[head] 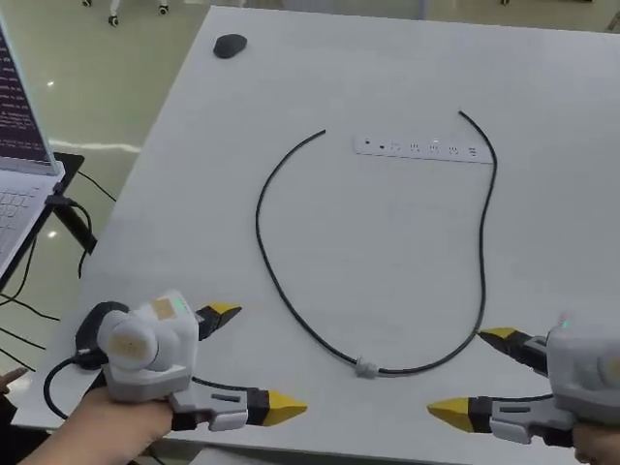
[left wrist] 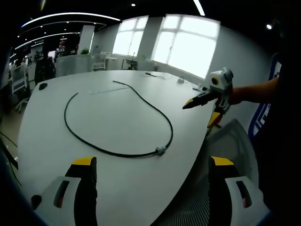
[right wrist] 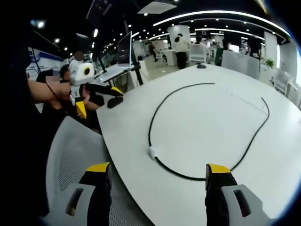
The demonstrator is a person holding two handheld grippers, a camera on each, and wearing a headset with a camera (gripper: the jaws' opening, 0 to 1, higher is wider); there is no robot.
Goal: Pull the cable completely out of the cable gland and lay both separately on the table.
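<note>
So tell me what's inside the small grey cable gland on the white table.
A thin black cable passes through the small grey cable gland, emerging at both ends; the stretch inside is covered by its body.

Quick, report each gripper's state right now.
Left yellow-tipped grey gripper: open, holding nothing.
Right yellow-tipped grey gripper: open, holding nothing.

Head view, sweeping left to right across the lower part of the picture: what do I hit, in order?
laptop → left gripper → cable gland → right gripper
</note>
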